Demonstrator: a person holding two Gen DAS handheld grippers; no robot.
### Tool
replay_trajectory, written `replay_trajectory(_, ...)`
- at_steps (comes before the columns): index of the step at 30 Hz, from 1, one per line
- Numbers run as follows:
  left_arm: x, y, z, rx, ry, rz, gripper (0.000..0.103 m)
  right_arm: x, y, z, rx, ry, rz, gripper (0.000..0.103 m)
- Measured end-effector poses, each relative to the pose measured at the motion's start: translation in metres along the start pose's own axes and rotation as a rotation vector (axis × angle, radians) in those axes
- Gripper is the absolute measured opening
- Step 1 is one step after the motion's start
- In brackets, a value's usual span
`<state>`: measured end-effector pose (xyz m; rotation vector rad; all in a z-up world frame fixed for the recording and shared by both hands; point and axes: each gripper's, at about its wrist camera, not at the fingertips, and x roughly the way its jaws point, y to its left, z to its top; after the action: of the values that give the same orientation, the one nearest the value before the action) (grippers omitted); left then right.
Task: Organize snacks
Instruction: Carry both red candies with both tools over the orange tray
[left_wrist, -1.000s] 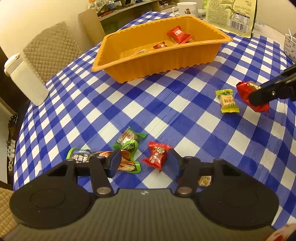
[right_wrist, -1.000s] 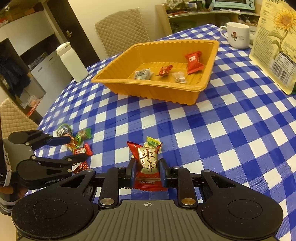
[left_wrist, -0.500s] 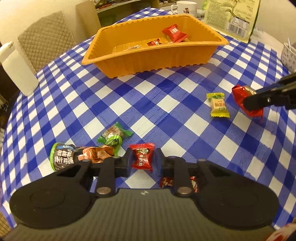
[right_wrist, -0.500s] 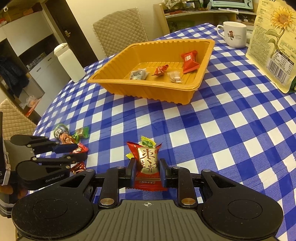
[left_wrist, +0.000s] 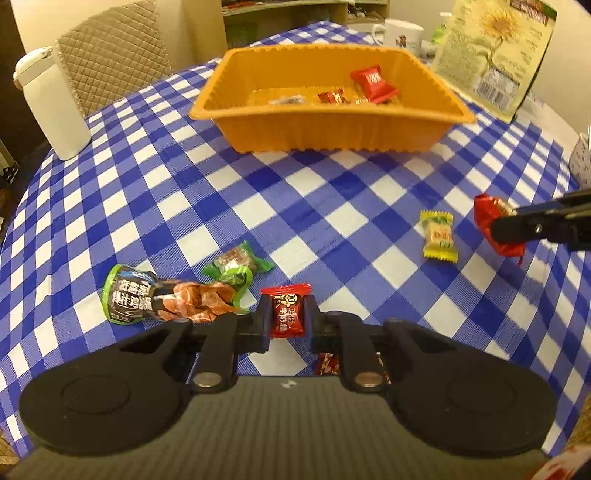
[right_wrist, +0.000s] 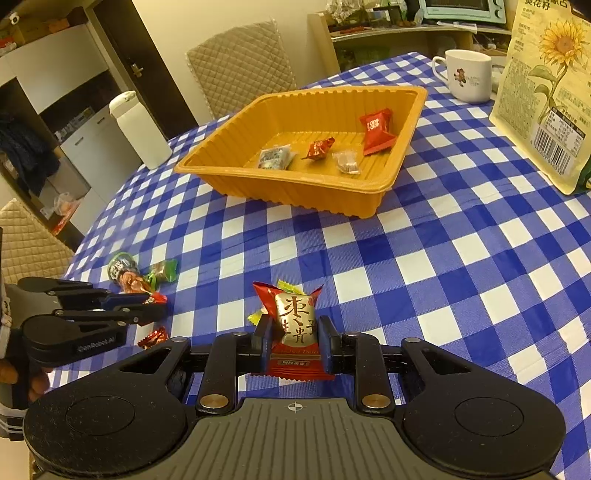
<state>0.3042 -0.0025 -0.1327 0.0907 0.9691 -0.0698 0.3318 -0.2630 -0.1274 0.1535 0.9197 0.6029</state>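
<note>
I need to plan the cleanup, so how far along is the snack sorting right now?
Done: four snacks lie in the orange tray. In hand: left gripper is shut on a small red candy; right gripper grips a red-gold packet. Left: yellow candy, green candy, dark pouch.

light: warm, dim indoor | shadows: soft | glare: faint sheen on tablecloth (left_wrist: 295, 206) | blur: slight in left wrist view | distortion: fisheye bending at edges, 2 views
</note>
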Motion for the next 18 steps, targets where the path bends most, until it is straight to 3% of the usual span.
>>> replay_trajectory(8,-0.022,0.008,0.024,-0.031,-0.08,0.0,0.016,-0.002,0.001,0.012,-0.012,-0.028,0.01,0.026)
replay_trajectory(18,-0.031,0.018,0.069,-0.061,-0.177,-0.003,0.016,-0.001,0.002,0.061,-0.053,-0.118,0.016,0.026)
